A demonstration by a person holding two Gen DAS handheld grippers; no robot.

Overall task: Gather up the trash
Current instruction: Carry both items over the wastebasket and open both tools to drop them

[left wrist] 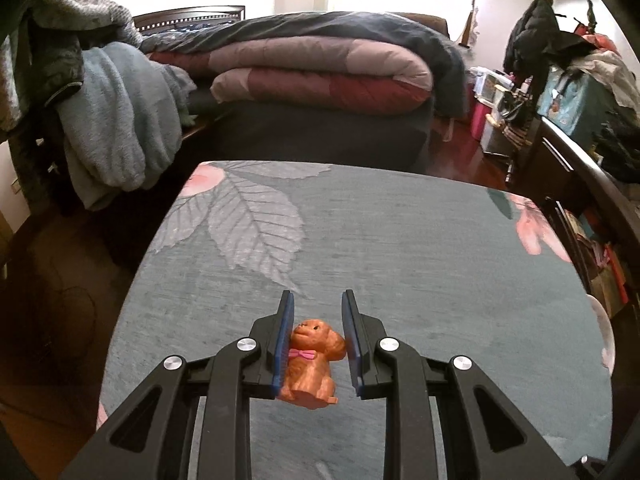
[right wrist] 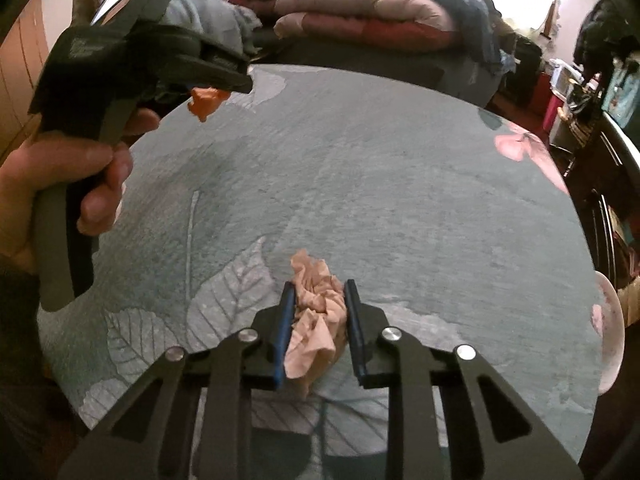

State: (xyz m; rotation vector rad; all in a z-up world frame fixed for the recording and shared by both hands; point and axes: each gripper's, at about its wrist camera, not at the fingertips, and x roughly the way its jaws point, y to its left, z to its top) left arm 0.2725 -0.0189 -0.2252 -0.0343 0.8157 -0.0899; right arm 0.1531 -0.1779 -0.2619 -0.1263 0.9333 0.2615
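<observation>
A small orange toy dog with a pink bow sits pinched between the blue pads of my left gripper, lifted above the table. The right wrist view shows that same left gripper at the upper left in a person's hand, the orange toy dog poking out under it. My right gripper is shut on a crumpled peach-coloured paper wad, low over the near part of the table. Both pads press into the paper.
The table carries a grey-green cloth printed with leaves and pink flowers. A pale round dish sits at its right edge. Beyond the far edge is a bed with folded quilts; piled clothes stand left and cluttered furniture right.
</observation>
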